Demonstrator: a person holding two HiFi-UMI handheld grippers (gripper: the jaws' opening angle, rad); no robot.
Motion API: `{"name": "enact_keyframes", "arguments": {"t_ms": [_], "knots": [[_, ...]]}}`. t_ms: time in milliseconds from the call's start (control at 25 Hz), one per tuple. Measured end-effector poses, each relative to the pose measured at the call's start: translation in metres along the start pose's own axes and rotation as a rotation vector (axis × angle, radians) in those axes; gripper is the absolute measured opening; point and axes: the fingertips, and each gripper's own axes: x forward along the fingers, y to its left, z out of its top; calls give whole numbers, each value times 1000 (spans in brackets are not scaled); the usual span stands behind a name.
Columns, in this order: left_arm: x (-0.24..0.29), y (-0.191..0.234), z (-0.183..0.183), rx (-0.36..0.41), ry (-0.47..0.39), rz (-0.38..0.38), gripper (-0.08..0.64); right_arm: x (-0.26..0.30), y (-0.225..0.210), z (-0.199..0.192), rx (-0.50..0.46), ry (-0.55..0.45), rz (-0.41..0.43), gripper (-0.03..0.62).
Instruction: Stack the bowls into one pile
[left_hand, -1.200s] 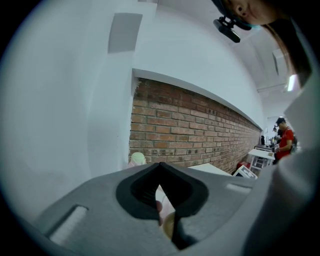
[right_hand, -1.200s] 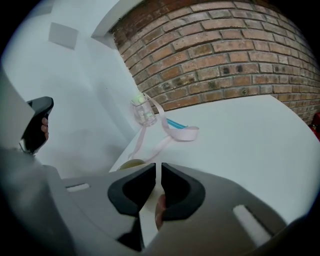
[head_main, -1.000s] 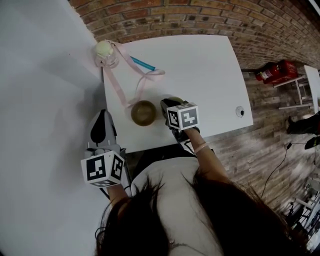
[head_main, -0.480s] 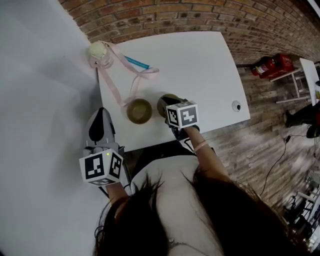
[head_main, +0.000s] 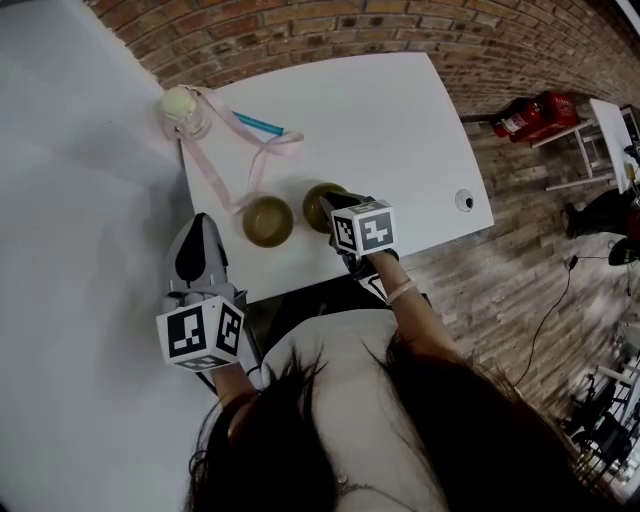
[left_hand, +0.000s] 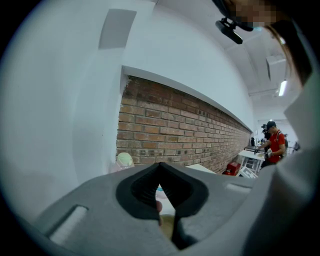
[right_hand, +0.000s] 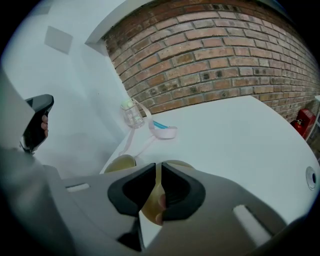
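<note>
**Operator:** What is hidden from the head view?

**Note-taker:** Your right gripper and its marker cube cover the near side of the right bowl. Only the far arc of its rim shows, so its inside can't be read from there. No view shows whether the bowl rests on the table or hangs just above it. Your hair cuts off the bottom of the frame.

**Operator:** Jaw state, right?

**Note-taker:** In the right gripper view, your right gripper is clamped on that bowl. The thin olive wall stands pinched between the two dark pads, which are nearly together.

**Operator:** Left?

**Note-taker:** Your left gripper has its jaw tips touching and nothing between them. It is held off the table's left edge, tips near the corner.

**Operator:** Containers?

**Note-taker:** The left bowl sits upright on the table, just beside the held one. Its inside shows only its own olive-brown surface. A clear jar with a pale lid stands at the far left corner; its contents are too small to tell. A pink strap trails from it towards the bowls, and a blue stick lies nearby.
</note>
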Motion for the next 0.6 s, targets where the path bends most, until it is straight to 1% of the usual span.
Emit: {"name": "enact_keyframes", "arguments": {"t_ms": [600], "knots": [[12,-25,-5,4,21,-56,0,-17,-24,-11,42,-7,-42,49]]}}
